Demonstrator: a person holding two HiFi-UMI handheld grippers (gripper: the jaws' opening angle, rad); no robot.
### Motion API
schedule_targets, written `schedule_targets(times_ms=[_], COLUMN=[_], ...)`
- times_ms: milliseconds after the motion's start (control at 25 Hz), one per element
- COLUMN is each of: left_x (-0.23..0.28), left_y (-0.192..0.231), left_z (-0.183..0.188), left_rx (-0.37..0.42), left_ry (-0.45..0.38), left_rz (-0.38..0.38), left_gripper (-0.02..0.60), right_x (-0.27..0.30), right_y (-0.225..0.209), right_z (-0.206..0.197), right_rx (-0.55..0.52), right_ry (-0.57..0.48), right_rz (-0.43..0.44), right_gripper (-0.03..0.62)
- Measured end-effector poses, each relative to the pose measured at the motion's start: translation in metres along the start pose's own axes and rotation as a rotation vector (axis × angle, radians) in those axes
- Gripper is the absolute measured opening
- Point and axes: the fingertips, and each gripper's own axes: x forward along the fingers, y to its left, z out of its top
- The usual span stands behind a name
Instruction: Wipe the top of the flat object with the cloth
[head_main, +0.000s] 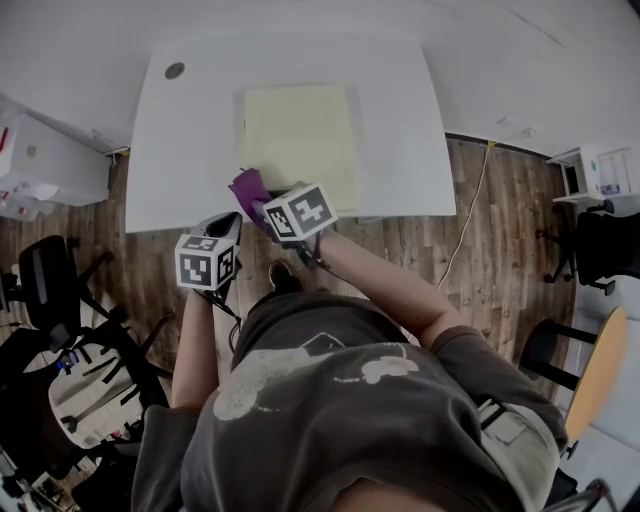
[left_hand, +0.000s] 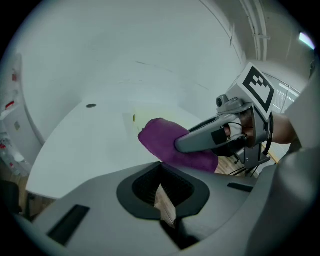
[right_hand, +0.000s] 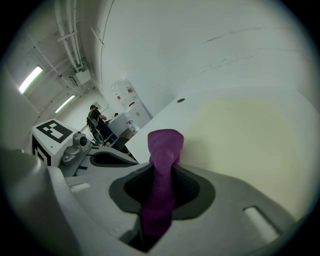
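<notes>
A pale yellow flat sheet (head_main: 300, 138) lies on the white table (head_main: 170, 150), and in the right gripper view the sheet (right_hand: 250, 135) spreads out ahead. My right gripper (head_main: 262, 205) is shut on a purple cloth (head_main: 248, 187) at the sheet's near left corner. The cloth (right_hand: 163, 150) stands up from between the jaws of the right gripper (right_hand: 162, 175). My left gripper (head_main: 230, 224) hovers at the table's near edge, just left of the right one, shut with nothing in it. From the left gripper (left_hand: 161, 175) I see the cloth (left_hand: 165, 142) and the right gripper (left_hand: 210, 139) clamping it.
A round cable hole (head_main: 175, 70) sits in the table's far left corner. Black chairs (head_main: 60, 300) crowd the floor at left, and a cable (head_main: 468, 215) runs across the wood floor at right. A white cabinet (head_main: 40, 160) stands left, and a wooden round top (head_main: 598, 375) right.
</notes>
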Motion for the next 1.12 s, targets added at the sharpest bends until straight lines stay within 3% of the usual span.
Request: schedule_targets(times_ms=[360,800,1120], left_x=[0.004,0.02,0.027], left_y=[-0.021,-0.038,-0.037], left_z=[0.002,0.006,0.001], left_rx=[0.023,0.059,0.036], left_ry=[0.004,0.022,0.064], left_rz=[-0.025,-0.054,-0.045], left_gripper=[-0.003,-0.003,-0.003], right_x=[-0.014,-0.055,-0.086], right_y=[-0.017,-0.064,-0.099], right_z=[-0.008,-0.028,-0.042], right_rx=[0.003,0.087,0.165], right_ry=[-0.011,-0.04,-0.082], right_rz=[-0.054,-0.151,-0.224], right_gripper=[0.092,0.092,0.092])
